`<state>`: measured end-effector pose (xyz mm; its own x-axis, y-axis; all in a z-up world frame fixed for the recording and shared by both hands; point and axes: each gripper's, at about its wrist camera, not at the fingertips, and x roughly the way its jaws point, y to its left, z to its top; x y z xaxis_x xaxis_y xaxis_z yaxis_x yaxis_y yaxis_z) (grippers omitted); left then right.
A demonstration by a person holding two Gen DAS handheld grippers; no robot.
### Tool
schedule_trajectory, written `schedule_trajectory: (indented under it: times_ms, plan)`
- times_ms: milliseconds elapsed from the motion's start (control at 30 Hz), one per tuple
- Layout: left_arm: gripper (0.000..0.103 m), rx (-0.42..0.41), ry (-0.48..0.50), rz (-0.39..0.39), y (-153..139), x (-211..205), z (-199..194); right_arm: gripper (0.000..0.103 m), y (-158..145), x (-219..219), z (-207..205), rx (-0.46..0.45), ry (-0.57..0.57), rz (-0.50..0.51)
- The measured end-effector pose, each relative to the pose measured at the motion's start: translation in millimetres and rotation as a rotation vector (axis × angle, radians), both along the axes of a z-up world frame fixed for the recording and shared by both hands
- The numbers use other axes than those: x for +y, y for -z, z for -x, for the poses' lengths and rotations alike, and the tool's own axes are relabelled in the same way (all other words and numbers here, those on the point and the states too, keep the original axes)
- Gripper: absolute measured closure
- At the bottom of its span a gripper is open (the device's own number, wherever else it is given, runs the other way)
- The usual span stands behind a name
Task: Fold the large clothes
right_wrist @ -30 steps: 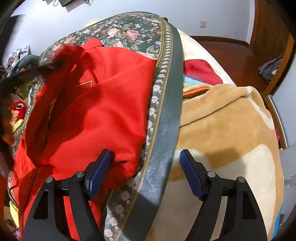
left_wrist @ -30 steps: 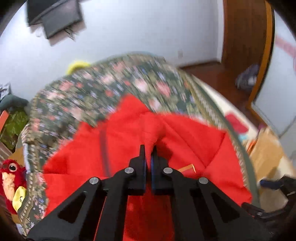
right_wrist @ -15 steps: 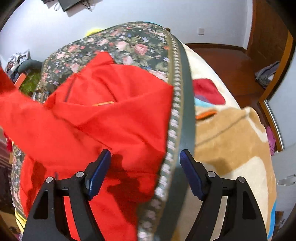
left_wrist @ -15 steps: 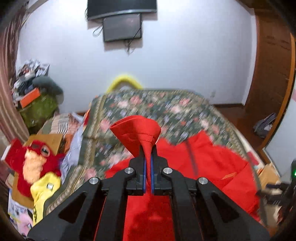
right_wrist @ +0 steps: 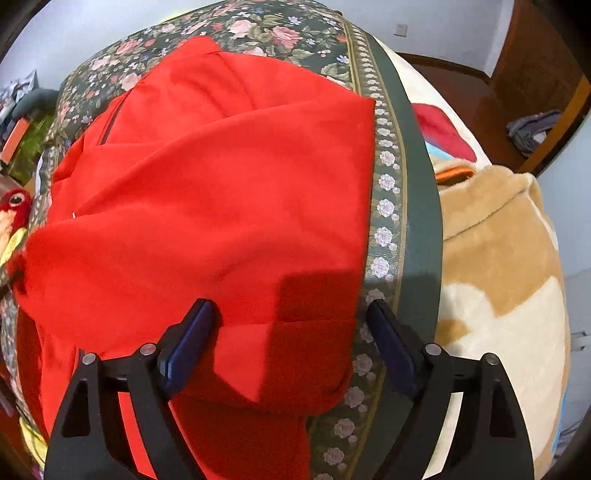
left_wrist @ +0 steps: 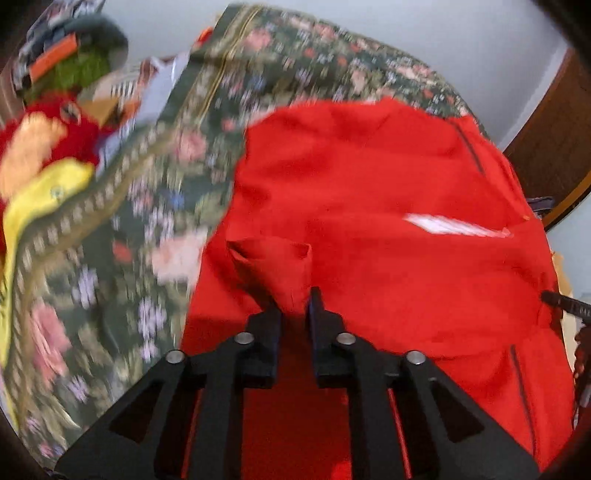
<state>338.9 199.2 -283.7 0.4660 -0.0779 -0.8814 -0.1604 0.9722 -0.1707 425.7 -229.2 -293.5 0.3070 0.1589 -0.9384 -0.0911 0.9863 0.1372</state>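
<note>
Right now the red garment [right_wrist: 221, 206] lies spread over the floral bedspread [right_wrist: 280, 33] on the bed, reaching toward the bedspread's right-hand green border [right_wrist: 417, 206], where one straight edge of the cloth runs just beside the band of pale roses; a dark zip line shows near its far left part, and a folded-over flap lies close to the near edge of the bed; the left gripper [left_wrist: 294, 314] has its jaws clenched on a bunched red cuff or sleeve end [left_wrist: 277, 262], the tube of cloth standing up between them with its mouth gaping, though that view is blurred; a white label strip [left_wrist: 454, 225] shows on the garment [left_wrist: 388, 177] to the right of the pinch; the right gripper [right_wrist: 291, 325] hovers over the near right corner of the garment with its jaws released and wide apart, blue pads [right_wrist: 184, 343] on either side of the flap, gripping nothing; to the right of the bedspread's border lies a tan and cream plush blanket [right_wrist: 498, 280]; off the left edge of the bed sits a red and yellow plush toy [left_wrist: 40, 147], and a grey bundle [right_wrist: 532, 129] lies on the wooden floor [right_wrist: 461, 96] by the far wall.
</note>
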Motion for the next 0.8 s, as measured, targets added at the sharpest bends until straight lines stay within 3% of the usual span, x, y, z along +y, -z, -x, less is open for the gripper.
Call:
schedule_trajectory:
  times_ms: [167, 300, 400, 567, 733, 800]
  plan:
    - [0.076, 0.032, 0.014, 0.04, 15, 14, 23, 0.017, 0, 2, 2, -0.014, 0.002, 0.017]
    - [0.057, 0.003, 0.035, 0.044, 0, 22, 33, 0.015, 0, 4, 3, -0.021, 0.008, 0.021]
    - [0.051, -0.042, 0.03, 0.027, -17, 30, 30, 0.014, 1, 5, 2, -0.024, 0.008, 0.027]
    - [0.051, -0.071, -0.008, 0.052, -24, 47, -1, 0.014, 1, 5, 2, -0.027, 0.011, 0.023]
    - [0.051, -0.021, -0.012, 0.123, 1, 49, -41, 0.014, 2, 4, 1, -0.027, 0.01, 0.015]
    - [0.06, 0.009, -0.017, 0.113, 14, 46, -49, 0.013, 2, 2, 3, -0.028, 0.012, 0.01]
